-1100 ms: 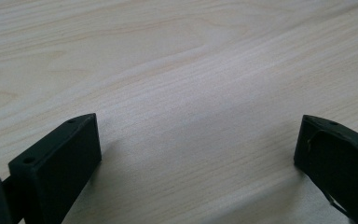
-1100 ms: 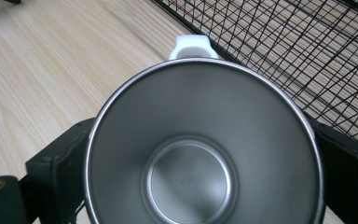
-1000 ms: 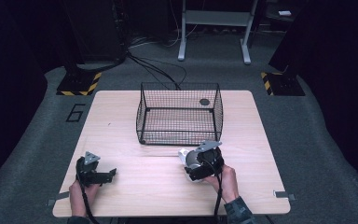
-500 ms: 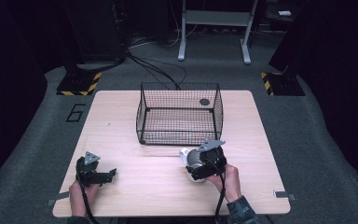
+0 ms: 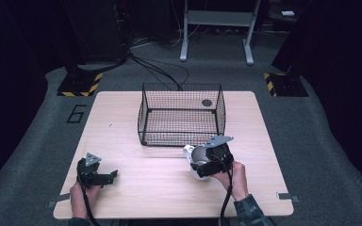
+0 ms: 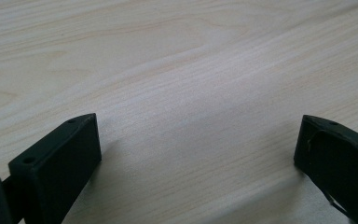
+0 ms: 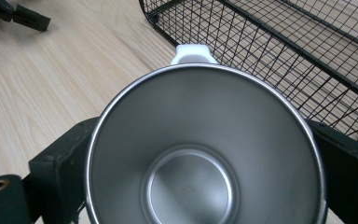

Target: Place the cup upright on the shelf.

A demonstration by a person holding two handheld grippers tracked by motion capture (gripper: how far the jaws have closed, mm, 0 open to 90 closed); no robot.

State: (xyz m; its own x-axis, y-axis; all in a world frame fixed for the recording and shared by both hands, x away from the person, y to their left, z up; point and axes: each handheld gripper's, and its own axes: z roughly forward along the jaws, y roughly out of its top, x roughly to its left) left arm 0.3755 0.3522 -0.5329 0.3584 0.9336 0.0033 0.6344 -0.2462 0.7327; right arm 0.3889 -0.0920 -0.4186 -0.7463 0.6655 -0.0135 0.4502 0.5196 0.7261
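A steel mug [image 7: 205, 154] with a white outside and white handle [image 7: 193, 52] sits between the jaws of my right gripper [image 7: 204, 161], which is shut on its sides; I look straight into its bare inside. In the high view the mug [image 5: 194, 157] is held just in front of the black wire basket [image 5: 181, 136], near its front right corner, under my right gripper [image 5: 202, 164]. My left gripper [image 5: 104, 177] rests at the table's front left, its jaws wide apart. Between those jaws, my left gripper [image 6: 198, 140] has just bare wood.
The light wooden table [image 5: 122, 122] carries the basket at its middle back. A small dark round thing [image 5: 207, 102] lies at the basket's far right corner. The basket's wire wall [image 7: 279, 42] stands close behind the mug. The left gripper [image 7: 14, 14] appears far off.
My right gripper with the mug has shifted slightly to the right and toward the basket. The left gripper has stayed put.
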